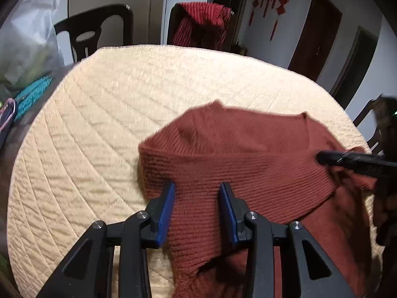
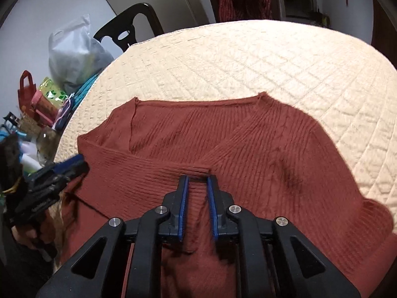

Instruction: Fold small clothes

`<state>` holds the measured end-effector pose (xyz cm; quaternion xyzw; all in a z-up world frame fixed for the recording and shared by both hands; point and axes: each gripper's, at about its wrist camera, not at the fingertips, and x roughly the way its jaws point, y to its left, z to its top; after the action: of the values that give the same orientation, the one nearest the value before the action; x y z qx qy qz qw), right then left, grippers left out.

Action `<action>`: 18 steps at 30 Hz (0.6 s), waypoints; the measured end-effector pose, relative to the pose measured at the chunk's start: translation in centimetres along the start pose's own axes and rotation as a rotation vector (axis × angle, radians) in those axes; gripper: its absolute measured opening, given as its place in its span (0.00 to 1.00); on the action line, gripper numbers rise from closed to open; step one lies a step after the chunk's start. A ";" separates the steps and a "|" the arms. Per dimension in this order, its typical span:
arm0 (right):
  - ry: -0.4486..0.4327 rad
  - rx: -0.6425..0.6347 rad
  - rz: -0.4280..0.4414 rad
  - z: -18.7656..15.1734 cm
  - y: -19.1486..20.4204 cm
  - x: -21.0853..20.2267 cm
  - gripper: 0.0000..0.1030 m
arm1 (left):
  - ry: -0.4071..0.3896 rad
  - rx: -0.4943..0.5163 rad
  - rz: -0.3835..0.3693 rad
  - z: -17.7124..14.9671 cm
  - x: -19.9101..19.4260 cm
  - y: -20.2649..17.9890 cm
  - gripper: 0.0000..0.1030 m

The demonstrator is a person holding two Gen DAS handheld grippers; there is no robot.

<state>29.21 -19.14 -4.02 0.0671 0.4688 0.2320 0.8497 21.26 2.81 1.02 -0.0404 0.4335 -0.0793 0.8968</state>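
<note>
Left gripper (image 1: pixel 197 188), lower centre of its view, stands parted over a sleeve of the rust sweater (image 1: pixel 248 154), not clamping. Sweater lies on the cream quilted table (image 2: pixel 273 57). Right gripper (image 2: pixel 198 181), lower centre, is slightly parted, released.

Bare quilted table (image 2: pixel 273 57) beyond the sweater (image 2: pixel 260 154); chairs (image 1: pixel 99 29) and bags (image 2: pixel 74 54) around its rim.
</note>
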 end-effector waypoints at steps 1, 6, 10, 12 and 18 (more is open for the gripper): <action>-0.009 -0.004 -0.018 -0.1 0.0 -0.5 0.14 | -0.007 0.009 0.005 -0.2 -0.4 -0.1 0.39; -0.045 -0.106 -0.011 -2.4 1.8 -3.0 0.14 | -0.020 0.038 -0.064 -1.7 -2.9 -1.2 0.39; -0.015 -0.122 -0.022 -4.1 1.6 -1.4 0.14 | -0.003 0.057 -0.049 -2.8 -2.4 -1.6 0.39; -0.007 -0.099 -0.025 -4.3 1.3 -2.0 0.14 | -0.004 0.066 -0.034 -3.1 -3.2 -2.0 0.39; -0.081 -0.116 -0.023 -7.1 1.4 -6.3 0.16 | -0.030 0.053 -0.030 -5.0 -6.4 -2.0 0.39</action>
<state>20.03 -21.53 -2.66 0.0218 0.4204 0.2459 0.8731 13.24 1.92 3.11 -0.0245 0.4170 -0.1036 0.9026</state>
